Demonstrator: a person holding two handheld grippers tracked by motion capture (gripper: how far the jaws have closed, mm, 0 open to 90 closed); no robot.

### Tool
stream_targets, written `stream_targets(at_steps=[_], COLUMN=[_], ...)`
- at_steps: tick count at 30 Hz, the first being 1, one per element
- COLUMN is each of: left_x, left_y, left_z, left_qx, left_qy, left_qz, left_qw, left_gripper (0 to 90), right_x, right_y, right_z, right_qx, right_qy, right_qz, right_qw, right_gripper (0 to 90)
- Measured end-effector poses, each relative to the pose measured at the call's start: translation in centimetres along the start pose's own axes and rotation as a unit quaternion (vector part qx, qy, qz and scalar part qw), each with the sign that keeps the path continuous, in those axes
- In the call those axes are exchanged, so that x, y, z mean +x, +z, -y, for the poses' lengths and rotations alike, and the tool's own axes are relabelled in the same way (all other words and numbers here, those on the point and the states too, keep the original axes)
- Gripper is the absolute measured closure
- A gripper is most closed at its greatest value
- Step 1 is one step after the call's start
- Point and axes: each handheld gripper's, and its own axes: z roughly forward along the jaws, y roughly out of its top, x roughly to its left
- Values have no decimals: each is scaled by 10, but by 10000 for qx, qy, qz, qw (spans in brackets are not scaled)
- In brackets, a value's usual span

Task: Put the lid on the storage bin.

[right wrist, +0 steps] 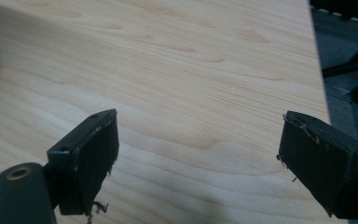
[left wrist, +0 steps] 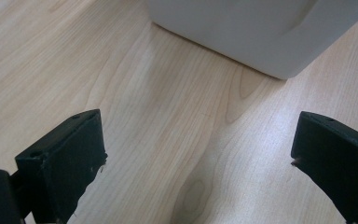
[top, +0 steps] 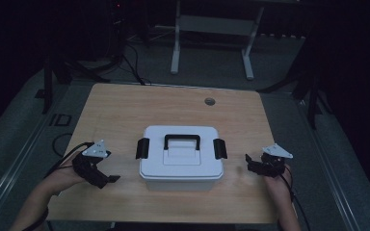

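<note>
White latched box (top: pixel 181 156) sits mid-table, long axis left-right. Left gripper (top: pixel 107 177) and right gripper (top: pixel 248 161) flank it, about equally near, jaws apart, empty, each beside a black side latch (top: pixel 142 147).

- Wooden table (top: pixel 125 110), light grain, rectangular.
- Round cable grommet (top: pixel 209 101), near the table's far edge.
- White desk frame (top: pixel 212 26), on the floor beyond.
- Grey floor (top: pixel 19 125).

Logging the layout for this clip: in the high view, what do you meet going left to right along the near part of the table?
left gripper → left black latch → black carry handle on the white box → right black latch → right gripper, all on the wooden table.
</note>
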Motion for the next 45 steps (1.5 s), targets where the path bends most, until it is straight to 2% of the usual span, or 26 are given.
stream_targets(at_steps=[2, 8, 9, 11, 13, 15, 21, 24, 28, 32, 33, 34, 39, 42, 45], left_x=[2, 2, 2, 2, 2, 3, 1, 3, 2, 2, 2, 3, 5, 6, 6], left_y=[3, 12, 15, 16, 16, 16, 18, 20, 22, 23, 21, 20, 16, 16, 18], left_z=[6, 20, 25, 29, 32, 34, 42, 47, 50, 50, 51, 52, 55, 55, 55], left_qx=[-106, -169, -246, -264, -330, -500, -688, -898, -952, -993, -1102, -1135, -1297, -1304, -1217], left_qy=[-133, -244, -368, -441, -467, -561, -605, -755, -777, -782, -837, -842, -985, -1015, -1004], left_qz=[-17, -95, -59, -46, -125, -131, -331, -381, -482, -477, -472, -497, -521, -526, -497], left_qw=[9999, 9995, 9990, 9987, 9983, 9971, 9952, 9924, 9913, 9908, 9893, 9887, 9853, 9849, 9862], left_gripper=[27, 27, 27, 33, 34, 34, 32, 32, 33, 32, 32, 32, 30, 30, 30], right_x=[0, 2, 3, 2, 2, 2, 4, 5, 6, 6, 6, 5, 4, 3, 3], right_y=[0, 0, 0, 1, 1, 1, 1, 1, 1, 1, 1, 0, 1, 1, 1], right_z=[1, 4, 4, 5, 6, 7, 11, 12, 13, 13, 14, 14, 15, 15, 15], right_qx=[12, -2, -10, -52, -71, -97, -169, -217, -237, -237, -231, -253, -242, -258, -252], right_qy=[10, 11, 11, 65, 107, 120, 120, 121, 113, 100, 88, 155, 162, 186, 174], right_qz=[44, 105, 116, 166, 189, 228, 353, 405, 413, 413, 417, 405, 397, 389, 387], right_qw=[10000, 9999, 9999, 9998, 9997, 9996, 9992, 9989, 9988, 9988, 9988, 9987, 9988, 9987, 9988], right_gripper=[118, 118, 118, 118, 118, 118, 118, 118, 118, 118, 118, 118, 118, 118, 118])
